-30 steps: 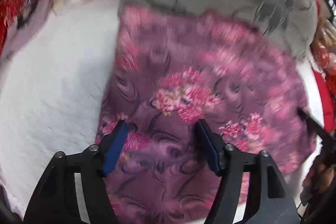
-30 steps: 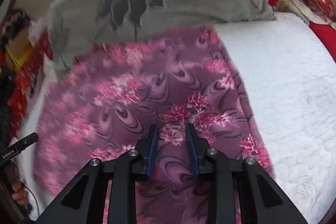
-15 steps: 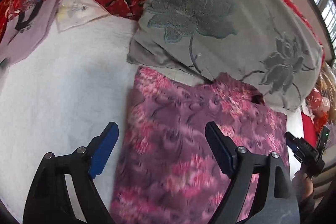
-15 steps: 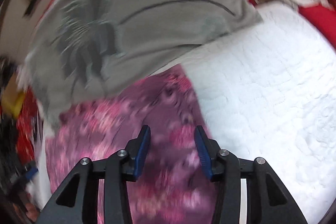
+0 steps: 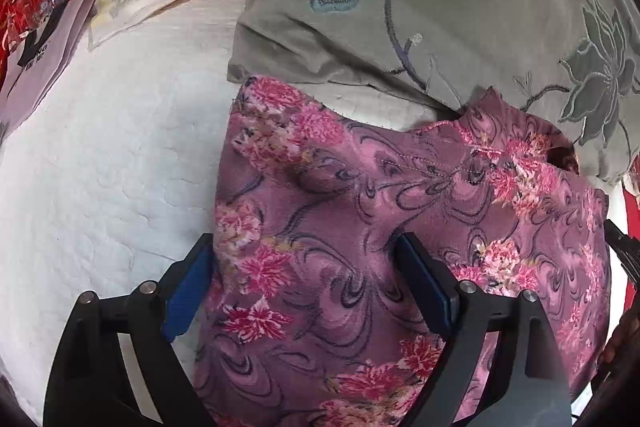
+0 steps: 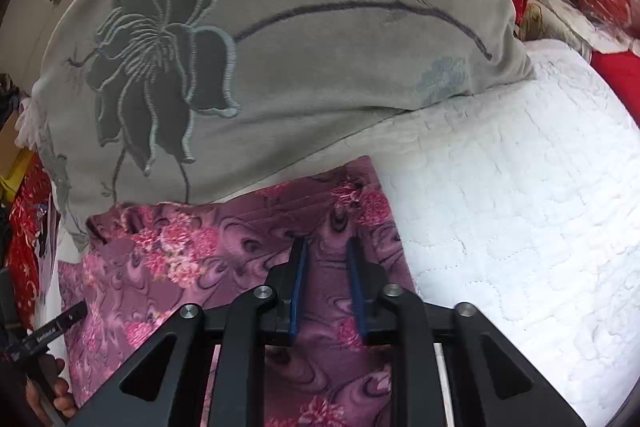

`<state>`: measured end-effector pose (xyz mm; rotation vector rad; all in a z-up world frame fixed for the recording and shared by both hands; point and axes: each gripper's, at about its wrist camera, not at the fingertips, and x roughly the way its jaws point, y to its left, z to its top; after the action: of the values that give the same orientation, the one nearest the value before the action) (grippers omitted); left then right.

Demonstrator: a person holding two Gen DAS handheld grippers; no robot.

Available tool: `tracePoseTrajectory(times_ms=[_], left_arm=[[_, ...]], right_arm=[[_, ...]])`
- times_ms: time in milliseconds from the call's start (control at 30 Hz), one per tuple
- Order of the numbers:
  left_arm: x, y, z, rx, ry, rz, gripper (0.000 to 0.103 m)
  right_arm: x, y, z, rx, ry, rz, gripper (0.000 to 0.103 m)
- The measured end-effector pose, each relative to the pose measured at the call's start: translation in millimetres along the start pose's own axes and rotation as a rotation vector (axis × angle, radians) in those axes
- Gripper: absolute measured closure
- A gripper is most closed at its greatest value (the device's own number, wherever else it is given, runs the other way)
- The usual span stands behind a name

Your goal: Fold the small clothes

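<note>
You are working over a white quilted bedcover (image 5: 100, 167), with a grey embroidered pillow (image 6: 320, 47) at its far edge. The purple floral garment (image 5: 360, 227) lies flat below both claws, its top hem touching the pillow. Your left gripper (image 5: 304, 267) straddles the garment's left edge, jaws wide and opening, gripping nothing. Your right gripper (image 6: 326, 267) sits over the right edge near the top corner, jaws narrow and closing with cloth between them; I cannot tell whether the pads press yet. The garment's long axis runs from you towards the pillow, so each of the 2 claws is nearest its own side edge.
</note>
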<state>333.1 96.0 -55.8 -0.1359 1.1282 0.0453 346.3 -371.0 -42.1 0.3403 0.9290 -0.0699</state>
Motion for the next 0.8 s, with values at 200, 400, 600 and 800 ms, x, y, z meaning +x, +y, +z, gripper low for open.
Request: tracePoseTrajectory(times_ms=[200,400,600,800], left_arm=[[0.5,-1.3,-0.1,0.002,0.002,0.007,0.013],[2.7,-2.1,-0.2,0.006,0.003,0.005,0.012],[2.7,1.7,5.3,0.004,0.014,0.004,0.010],[-31.6,25.9,-2.6,-0.016,-0.061,-0.026,0.010]], right_arm=[[-3.5,5.4,0.7,0.037,-0.013,-0.070,0.059],[-4.3,9.2,8.7,0.003,-0.034,-0.023,0.093],[3.5,-10.3,8.3,0.058,-0.012,-0.052,0.097],[-39.9,1.9,3.0,0.004,-0.108,-0.001,0.089]])
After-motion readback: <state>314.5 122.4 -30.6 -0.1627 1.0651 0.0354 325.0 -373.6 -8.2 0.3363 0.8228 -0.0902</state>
